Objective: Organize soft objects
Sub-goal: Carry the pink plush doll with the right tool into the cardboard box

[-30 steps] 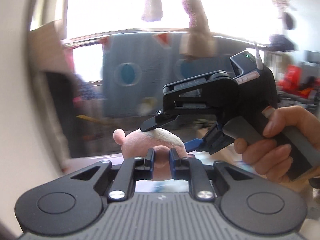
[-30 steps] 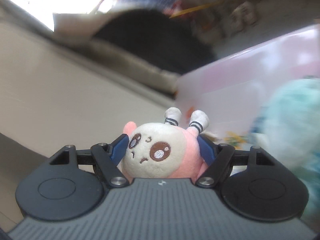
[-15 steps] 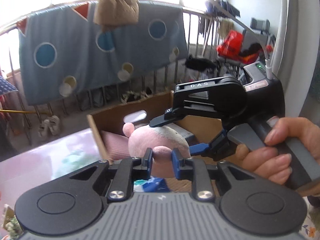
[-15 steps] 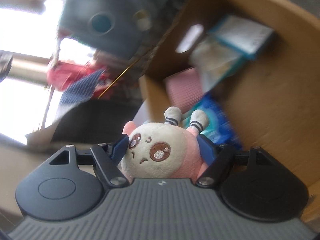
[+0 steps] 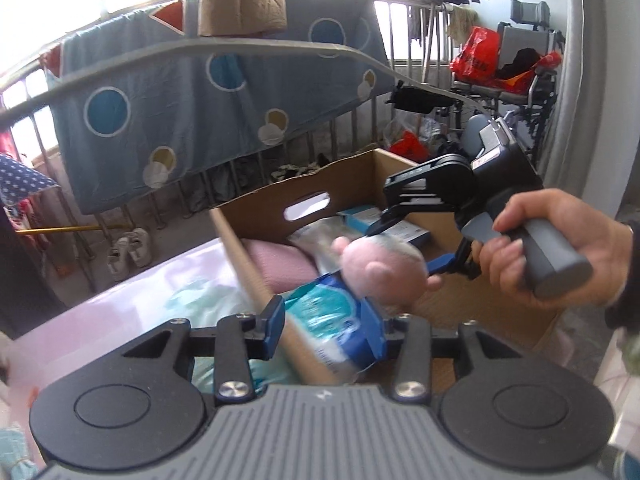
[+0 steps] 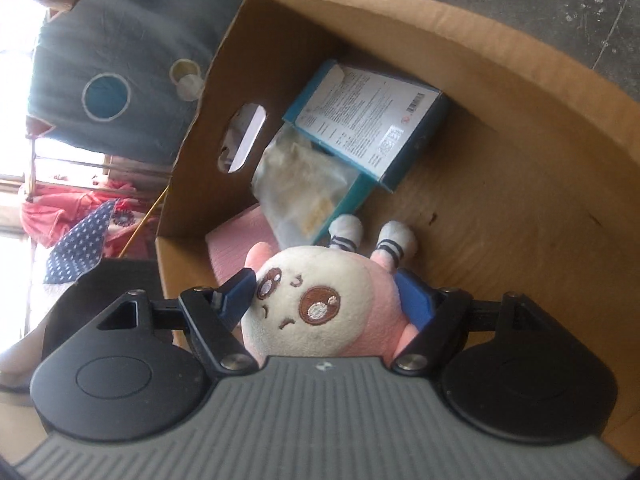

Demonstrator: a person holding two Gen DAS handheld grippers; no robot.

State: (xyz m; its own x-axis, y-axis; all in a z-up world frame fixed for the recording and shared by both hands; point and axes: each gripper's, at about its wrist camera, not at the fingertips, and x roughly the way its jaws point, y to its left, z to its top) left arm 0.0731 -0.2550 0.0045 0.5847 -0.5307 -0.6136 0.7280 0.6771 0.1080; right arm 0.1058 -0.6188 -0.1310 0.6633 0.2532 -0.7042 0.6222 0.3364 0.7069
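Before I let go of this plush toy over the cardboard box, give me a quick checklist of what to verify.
1. Grip: ok, the right gripper presses the plush toy on both sides.
2. Toy over the cardboard box: ok, the box floor shows beyond it.
3. Landing spot: ok, bare floor lies beside the blue carton.
4. Toy free of the left gripper: ok, its jaws have just been opening and no pad is on the toy.
5. Same gripper clear of the box rim: cannot tell.

No legible text (fine print on blue box (image 6: 368, 120) unreadable)
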